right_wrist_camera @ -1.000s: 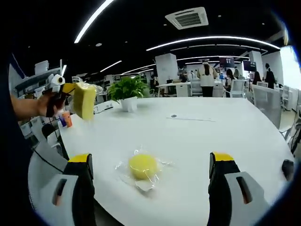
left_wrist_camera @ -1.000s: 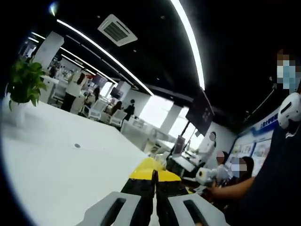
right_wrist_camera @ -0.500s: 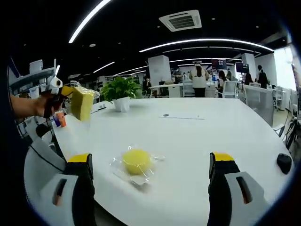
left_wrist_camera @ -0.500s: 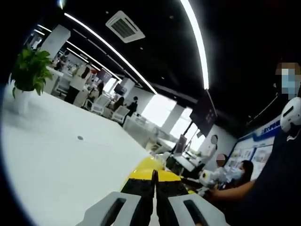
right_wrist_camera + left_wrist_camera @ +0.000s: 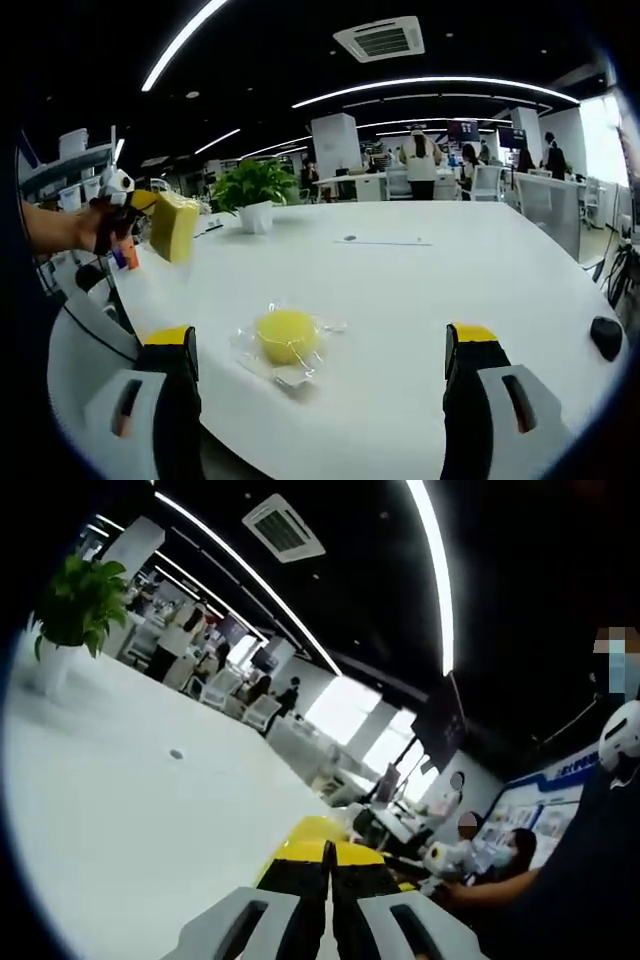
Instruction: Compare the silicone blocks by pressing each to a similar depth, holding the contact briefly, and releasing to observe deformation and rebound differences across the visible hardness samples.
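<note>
One white table (image 5: pixel 420 290) carries one potted plant (image 5: pixel 252 188) at 11 o'clock in the right gripper view and one round yellow block (image 5: pixel 286 335) in clear wrap near 7 o'clock. One right gripper (image 5: pixel 320 400) stands spread wide on either side of that block, apart from it. One left gripper (image 5: pixel 128 210), at 9 o'clock there, pinches one rectangular yellow block (image 5: pixel 173 226) in the air above the table edge; in its own view its jaws meet on yellow (image 5: pixel 320 842).

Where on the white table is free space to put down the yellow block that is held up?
The table is bare between the wrapped round sponge and the black item at the right edge, and behind the sponge toward the potted plant. The near-left side is crowded: sponge, left claw holding the yellow block.
</note>
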`<state>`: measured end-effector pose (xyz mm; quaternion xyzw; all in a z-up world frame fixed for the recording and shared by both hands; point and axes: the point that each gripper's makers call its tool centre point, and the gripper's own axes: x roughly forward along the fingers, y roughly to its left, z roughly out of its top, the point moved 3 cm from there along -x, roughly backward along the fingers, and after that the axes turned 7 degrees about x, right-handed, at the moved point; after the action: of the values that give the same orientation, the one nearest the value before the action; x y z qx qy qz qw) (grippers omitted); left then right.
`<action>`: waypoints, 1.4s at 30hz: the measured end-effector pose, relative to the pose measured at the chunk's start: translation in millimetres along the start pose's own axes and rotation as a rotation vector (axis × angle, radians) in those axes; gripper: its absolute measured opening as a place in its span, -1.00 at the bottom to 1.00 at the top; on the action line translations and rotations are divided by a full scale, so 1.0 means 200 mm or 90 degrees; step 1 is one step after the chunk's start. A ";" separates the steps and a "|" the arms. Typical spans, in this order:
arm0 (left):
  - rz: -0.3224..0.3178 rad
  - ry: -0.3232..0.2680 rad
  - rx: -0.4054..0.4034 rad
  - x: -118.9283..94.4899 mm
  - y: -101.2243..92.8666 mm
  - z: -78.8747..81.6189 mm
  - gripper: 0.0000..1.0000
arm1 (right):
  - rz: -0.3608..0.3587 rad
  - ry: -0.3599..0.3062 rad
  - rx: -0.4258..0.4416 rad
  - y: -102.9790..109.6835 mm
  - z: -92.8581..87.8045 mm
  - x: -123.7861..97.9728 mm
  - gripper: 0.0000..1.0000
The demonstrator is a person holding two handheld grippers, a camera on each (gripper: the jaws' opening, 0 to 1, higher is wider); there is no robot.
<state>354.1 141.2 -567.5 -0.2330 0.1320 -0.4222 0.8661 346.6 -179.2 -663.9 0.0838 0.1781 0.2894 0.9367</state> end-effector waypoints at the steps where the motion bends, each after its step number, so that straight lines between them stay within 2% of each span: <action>1: 0.000 0.002 -0.002 0.00 0.01 -0.01 -1.00 | 0.003 0.005 0.007 0.00 -0.01 0.00 0.93; 29: 0.037 0.048 -0.109 0.03 0.29 -0.30 -1.00 | -0.007 0.038 0.020 0.01 -0.07 -0.01 0.93; 37: 0.047 0.069 -0.125 0.07 0.38 -0.37 -1.00 | -0.010 0.048 0.027 0.00 -0.10 -0.02 0.93; 42: 0.062 0.064 -0.138 0.07 0.45 -0.36 -1.00 | -0.010 0.051 0.032 0.01 -0.11 -0.01 0.93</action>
<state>392.1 156.4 -676.3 -0.2974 0.2310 -0.3741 0.8475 335.8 -177.7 -682.4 0.0943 0.2231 0.2806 0.9288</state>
